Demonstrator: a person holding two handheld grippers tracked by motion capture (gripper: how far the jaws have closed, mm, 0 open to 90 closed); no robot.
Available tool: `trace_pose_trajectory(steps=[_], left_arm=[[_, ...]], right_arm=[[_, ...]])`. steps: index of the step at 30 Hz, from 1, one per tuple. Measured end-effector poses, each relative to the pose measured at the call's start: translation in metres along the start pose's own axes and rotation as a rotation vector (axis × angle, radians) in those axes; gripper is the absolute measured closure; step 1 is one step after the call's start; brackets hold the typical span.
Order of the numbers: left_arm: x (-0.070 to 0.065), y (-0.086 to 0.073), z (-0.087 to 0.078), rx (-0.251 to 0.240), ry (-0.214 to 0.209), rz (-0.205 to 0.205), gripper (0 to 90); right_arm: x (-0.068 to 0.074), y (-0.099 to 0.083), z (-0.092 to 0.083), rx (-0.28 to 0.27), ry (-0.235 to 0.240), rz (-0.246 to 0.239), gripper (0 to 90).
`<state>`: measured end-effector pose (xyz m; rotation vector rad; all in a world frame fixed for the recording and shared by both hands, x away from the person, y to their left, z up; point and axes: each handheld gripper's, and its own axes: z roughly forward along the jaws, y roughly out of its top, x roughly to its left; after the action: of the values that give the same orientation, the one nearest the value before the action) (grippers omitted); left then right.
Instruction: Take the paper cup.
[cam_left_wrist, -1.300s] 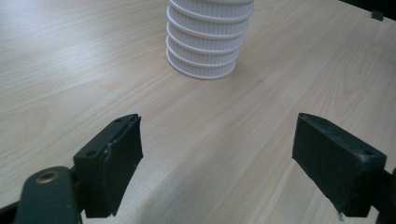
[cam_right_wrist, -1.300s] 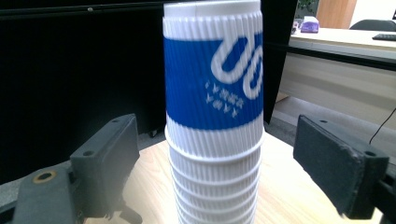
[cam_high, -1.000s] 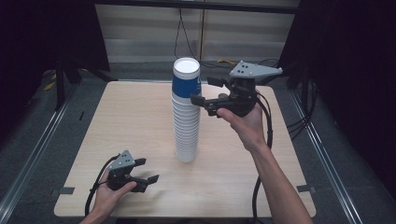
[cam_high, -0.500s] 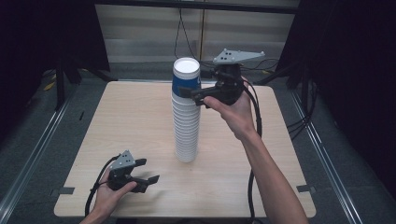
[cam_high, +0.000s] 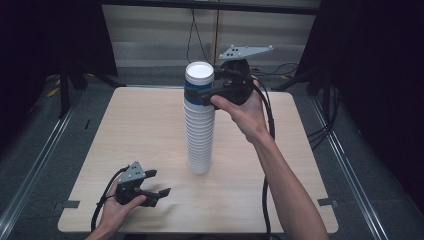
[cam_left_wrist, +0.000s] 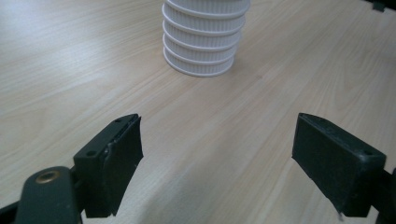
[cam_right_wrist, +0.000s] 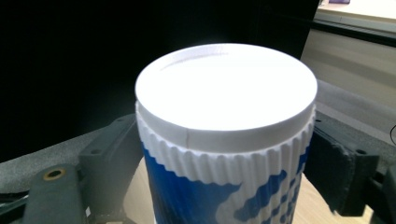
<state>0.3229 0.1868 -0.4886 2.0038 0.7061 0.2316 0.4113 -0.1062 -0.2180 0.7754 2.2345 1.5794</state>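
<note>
Now the right gripper (cam_high: 200, 86) jaws, just closing, clasp the top cup (cam_right_wrist: 224, 140).

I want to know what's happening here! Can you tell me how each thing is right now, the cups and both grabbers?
Stack of cups: upright on the table, upside down.
Top cup: blue-patterned, between the right jaws.
Right gripper: jaws just closing, pressing the top cup's sides.
Left gripper: open, empty, low over the table.

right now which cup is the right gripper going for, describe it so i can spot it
On the light wooden table a tall stack of upside-down white ribbed cups rises near the middle. The cup in question is the top cup, between the jaws of the right gripper, which have just been closing. It alone carries a blue pattern; those below are plain white.
</note>
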Motion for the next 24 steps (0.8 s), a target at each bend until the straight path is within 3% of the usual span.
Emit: trace_pose_trajectory(steps=[5,13,24], left_arm=[[0.0015,0.0000,-0.0001,-0.003,-0.006,-0.006,15.9],[0.0028,-0.0006,-0.0010,-0.006,-0.009,-0.012,15.9],[0.0029,-0.0006,-0.0008,-0.003,-0.007,-0.011,15.9]], right_arm=[[-0.0010,0.0009,0.0023,-0.006,-0.002,-0.002,24.4],[-0.0004,0.0018,0.0023,-0.008,-0.005,-0.009,25.1],[0.0021,0.0061,-0.0055,-0.084,-0.009,-0.022,26.0]])
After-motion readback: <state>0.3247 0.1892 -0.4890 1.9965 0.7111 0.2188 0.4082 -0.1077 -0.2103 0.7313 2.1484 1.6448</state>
